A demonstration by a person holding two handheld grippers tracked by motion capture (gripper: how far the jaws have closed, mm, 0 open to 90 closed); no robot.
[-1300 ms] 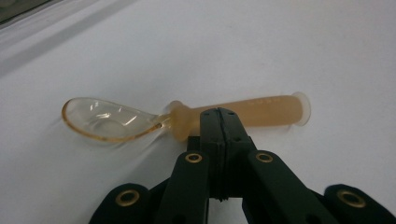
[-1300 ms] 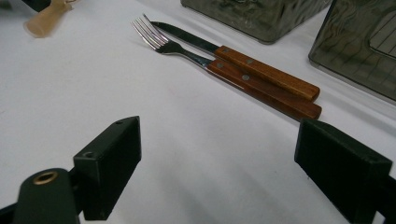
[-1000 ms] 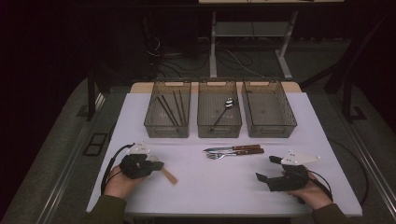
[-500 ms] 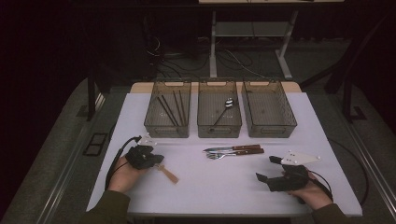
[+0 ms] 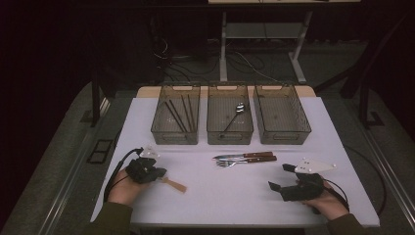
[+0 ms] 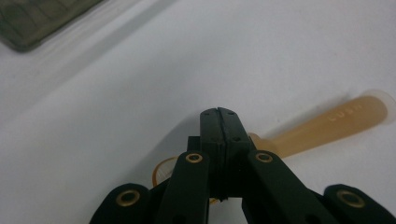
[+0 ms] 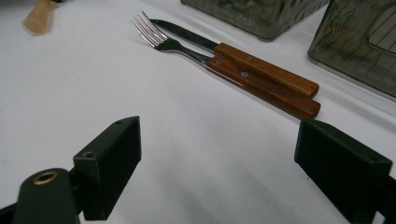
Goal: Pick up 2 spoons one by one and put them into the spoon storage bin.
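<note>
The left claw point(image 6: 219, 113) is pressed together on the bowl end of a tan spoon point(image 6: 327, 123) lying on the desk point(image 5: 235, 196). Such a thin pinch could let it swivel or drop when lifted. The right claw point(image 7: 217, 163) gapes apart, idle.

Three bins stood in a row at the far side of the table point(image 5: 205, 196) — left bin point(image 5: 175, 121) with sticks point(image 5: 178, 113), middle bin point(image 5: 230, 120) with a spoon point(image 5: 235, 115), right bin point(image 5: 281, 120). Before them, near centre, a knife point(image 5: 244, 155) and fork point(image 5: 247, 160) lay side by side, touching. The left gripper point(image 5: 159, 174) sat at the near left on one end of a small spatula point(image 5: 172, 183) — the right gripper point(image 5: 280, 179) at the near right, well apart.
</note>
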